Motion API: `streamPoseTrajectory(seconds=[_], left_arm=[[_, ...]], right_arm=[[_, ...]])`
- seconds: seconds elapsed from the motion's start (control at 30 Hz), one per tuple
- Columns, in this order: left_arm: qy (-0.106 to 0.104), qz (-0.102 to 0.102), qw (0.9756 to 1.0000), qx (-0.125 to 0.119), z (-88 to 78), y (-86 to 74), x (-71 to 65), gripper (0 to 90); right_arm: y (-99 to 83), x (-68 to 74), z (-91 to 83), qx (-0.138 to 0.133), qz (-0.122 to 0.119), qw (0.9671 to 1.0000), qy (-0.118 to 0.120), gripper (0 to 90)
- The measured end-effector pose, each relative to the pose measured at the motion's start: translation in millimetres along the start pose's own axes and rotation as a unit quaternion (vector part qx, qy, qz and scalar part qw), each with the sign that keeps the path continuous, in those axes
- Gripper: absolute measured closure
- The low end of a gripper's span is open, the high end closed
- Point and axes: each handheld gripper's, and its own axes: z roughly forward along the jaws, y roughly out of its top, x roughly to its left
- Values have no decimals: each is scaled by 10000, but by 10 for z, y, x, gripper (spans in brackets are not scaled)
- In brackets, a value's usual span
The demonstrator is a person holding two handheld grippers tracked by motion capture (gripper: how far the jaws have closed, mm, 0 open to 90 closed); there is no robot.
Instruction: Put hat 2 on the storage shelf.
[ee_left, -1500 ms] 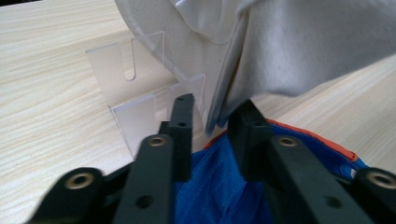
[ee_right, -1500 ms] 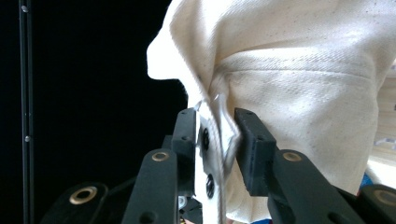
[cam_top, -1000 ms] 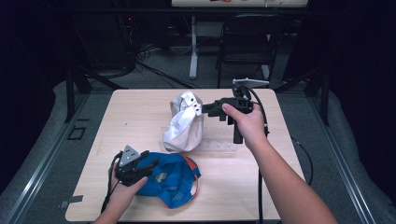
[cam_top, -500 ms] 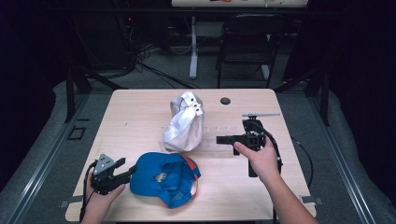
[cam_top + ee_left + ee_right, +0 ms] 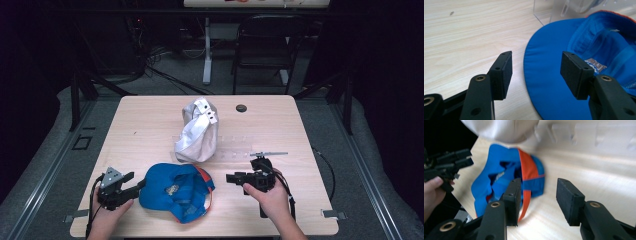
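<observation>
Your blue fabric cap with the orange panel lies upside down, lining up, on the pale wooden table, at its near edge, and everything else is best read from it. Your left gripper sits just left of the cap, level with the brim; its jaws have just been opening and stand wide apart, straddling the brim edge with nothing pressed between them. That looks like a release, or a fresh line-up on the brim. Your right gripper is just right of the cap, aimed at the orange side; its jaws have just been closing a little, yet they are apart and empty. Behind the cap a white fabric cap stands upright, apparently propped on a clear plastic rack. A small woven label sits inside the blue cap; its lettering is too small to read.
</observation>
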Motion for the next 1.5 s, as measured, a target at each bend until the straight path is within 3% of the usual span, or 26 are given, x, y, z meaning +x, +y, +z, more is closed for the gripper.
streamPoseTrajectory(seconds=[0.13,0.23,0.37,0.6,1.0,1.17,1.4,1.5], left_arm=[[-3,167,9998,60,36,-29,-50,437],[8,293,9995,98,29,-44,-87,437],[98,381,9992,107,-3,-81,-103,437],[215,308,9992,135,-86,-147,-66,437],[325,325,9988,150,-130,-199,-65,437],[328,322,9989,123,-146,-206,-66,437],[319,335,9988,155,-143,-201,-65,438],[315,342,9988,166,-141,-201,-66,438]], right_arm=[[-142,-29,109,47,34,10000,20,567],[-268,-71,224,44,319,9986,417,568],[-324,-92,334,210,376,9966,696,558],[-324,-138,541,460,552,9924,999,558],[-316,-84,800,861,659,9876,1134,563],[-332,-97,887,1111,709,9840,1200,575],[-316,-84,831,1014,927,9789,1513,660],[-300,-87,801,983,1048,9778,1525,698]])
